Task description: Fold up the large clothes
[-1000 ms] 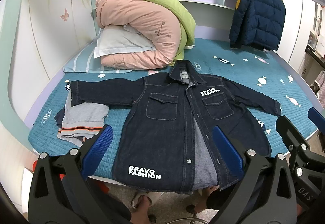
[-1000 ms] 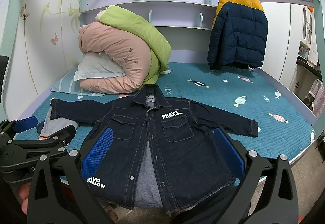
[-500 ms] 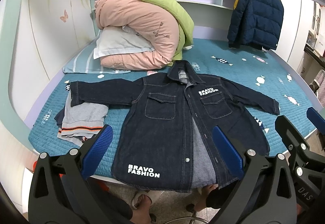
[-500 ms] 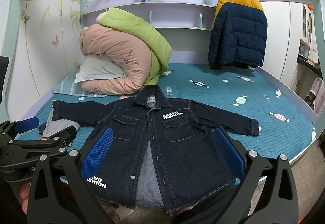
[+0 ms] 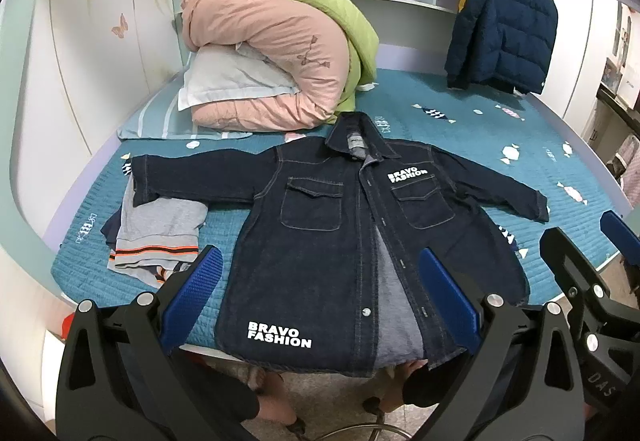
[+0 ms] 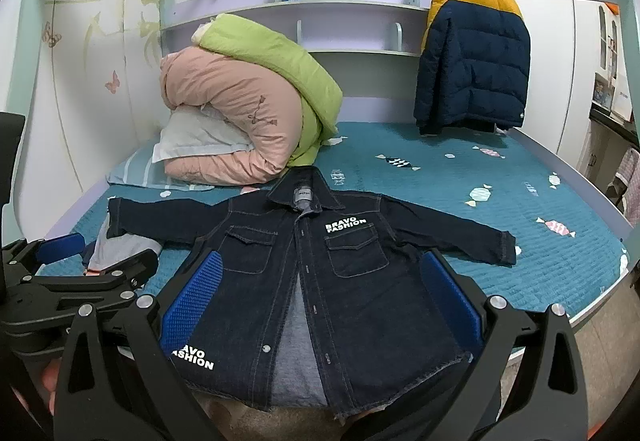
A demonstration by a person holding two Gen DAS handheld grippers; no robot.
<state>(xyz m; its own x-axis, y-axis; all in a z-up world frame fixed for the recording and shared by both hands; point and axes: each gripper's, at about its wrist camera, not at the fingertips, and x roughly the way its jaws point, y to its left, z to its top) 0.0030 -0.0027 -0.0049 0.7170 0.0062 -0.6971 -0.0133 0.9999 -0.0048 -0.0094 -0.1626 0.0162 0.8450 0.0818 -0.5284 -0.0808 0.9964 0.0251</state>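
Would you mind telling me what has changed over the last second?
Nothing was grasped or released. Both cameras drifted very slightly; the left gripper and right gripper remain open above the denim jacket, which lies spread on the bed as before.

We note rolled pink and green quilts (image 6: 248, 109) far left, a white pillow (image 6: 192, 139) beneath, and a puffer coat (image 6: 472, 53) hanging far right.

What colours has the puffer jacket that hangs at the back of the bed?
Yellow on top, navy blue below. The puffer jacket shows best in the right wrist view.
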